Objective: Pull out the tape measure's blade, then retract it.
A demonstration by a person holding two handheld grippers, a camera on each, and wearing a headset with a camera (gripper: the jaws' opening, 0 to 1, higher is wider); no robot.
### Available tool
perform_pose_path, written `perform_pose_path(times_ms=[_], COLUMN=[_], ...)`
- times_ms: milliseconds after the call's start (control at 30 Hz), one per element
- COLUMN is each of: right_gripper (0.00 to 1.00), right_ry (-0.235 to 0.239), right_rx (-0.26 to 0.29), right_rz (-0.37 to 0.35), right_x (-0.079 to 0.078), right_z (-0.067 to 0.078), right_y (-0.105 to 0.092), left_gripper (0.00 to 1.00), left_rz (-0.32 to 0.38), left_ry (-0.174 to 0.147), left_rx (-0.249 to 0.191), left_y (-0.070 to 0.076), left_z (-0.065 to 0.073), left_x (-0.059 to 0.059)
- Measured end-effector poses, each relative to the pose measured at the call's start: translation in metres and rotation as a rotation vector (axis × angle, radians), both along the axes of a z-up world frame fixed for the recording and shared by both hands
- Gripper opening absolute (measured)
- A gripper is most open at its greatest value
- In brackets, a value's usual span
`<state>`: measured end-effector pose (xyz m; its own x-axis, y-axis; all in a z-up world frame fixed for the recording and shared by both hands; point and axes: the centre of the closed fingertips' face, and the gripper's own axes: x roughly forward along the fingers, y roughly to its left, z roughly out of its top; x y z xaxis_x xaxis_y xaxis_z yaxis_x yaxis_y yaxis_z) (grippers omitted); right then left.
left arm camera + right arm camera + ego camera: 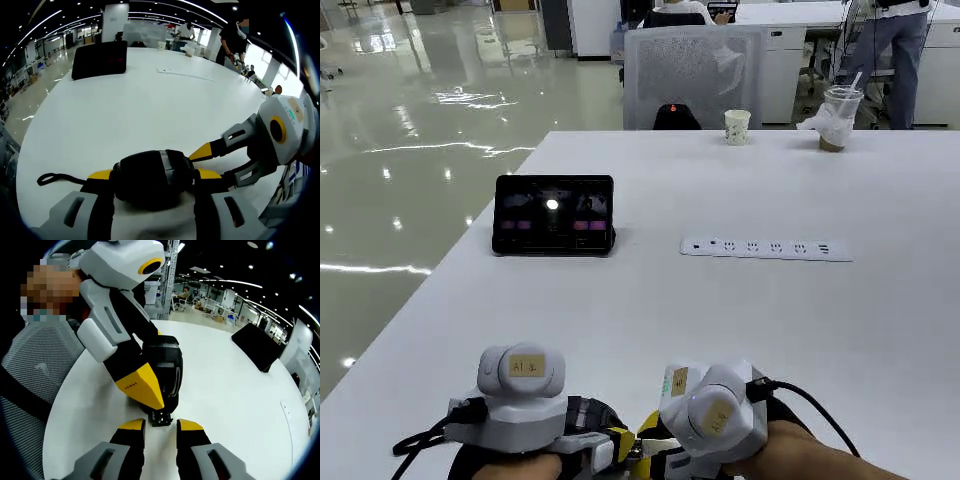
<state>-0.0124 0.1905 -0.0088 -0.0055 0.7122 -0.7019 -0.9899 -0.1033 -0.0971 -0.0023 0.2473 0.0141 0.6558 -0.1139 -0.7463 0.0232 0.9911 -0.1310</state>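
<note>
Left tongs point(154, 175): clenched on the black, rounded tape measure point(167, 367), one yellow tip on either side.
Tape measure: low over the near edge of the white worktop point(720, 320), its dark end hook point(161, 417) sitting at the case mouth.
Right tongs point(161, 424): slightly parted, tips flanking the end hook with a small gap on each side.
Black strap loop point(52, 178): lay on the worktop beside the case.

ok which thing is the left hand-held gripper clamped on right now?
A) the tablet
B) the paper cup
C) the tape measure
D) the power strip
C: in the left gripper view the left hand-held gripper has its jaws pressed against both sides of the black tape measure. The tablet, power strip and paper cup sit farther off on the table.
</note>
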Motion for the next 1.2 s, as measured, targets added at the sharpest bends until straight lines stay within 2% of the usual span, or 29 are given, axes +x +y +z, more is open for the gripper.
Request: perform_pose_path(times_ms=[233, 633, 767, 867, 1200], right_gripper=[0.27, 0.36, 0.39, 0.40, 0.50], right_ry=[0.000, 0.004, 0.013, 0.019, 0.039], right_rx=[-0.025, -0.019, -0.018, -0.009, 0.024], right_rz=[-0.033, -0.114, -0.146, -0.174, -0.280], right_x=[-0.001, -0.004, -0.007, -0.008, -0.011], right_z=[0.001, 0.009, 0.011, 0.013, 0.021], right_y=[-0.018, -0.052, -0.063, -0.070, -0.095], left_gripper=[0.63, 0.67, 0.68, 0.67, 0.73], left_rz=[-0.026, -0.088, -0.113, -0.136, -0.213], left_ry=[-0.010, -0.035, -0.056, -0.078, -0.131], left_rx=[0.000, 0.017, 0.016, -0.003, 0.008], left_y=[-0.003, -0.005, -0.007, -0.011, -0.017], left_z=[0.003, 0.012, 0.015, 0.018, 0.023], left_x=[-0.003, -0.020, -0.024, -0.027, -0.038])
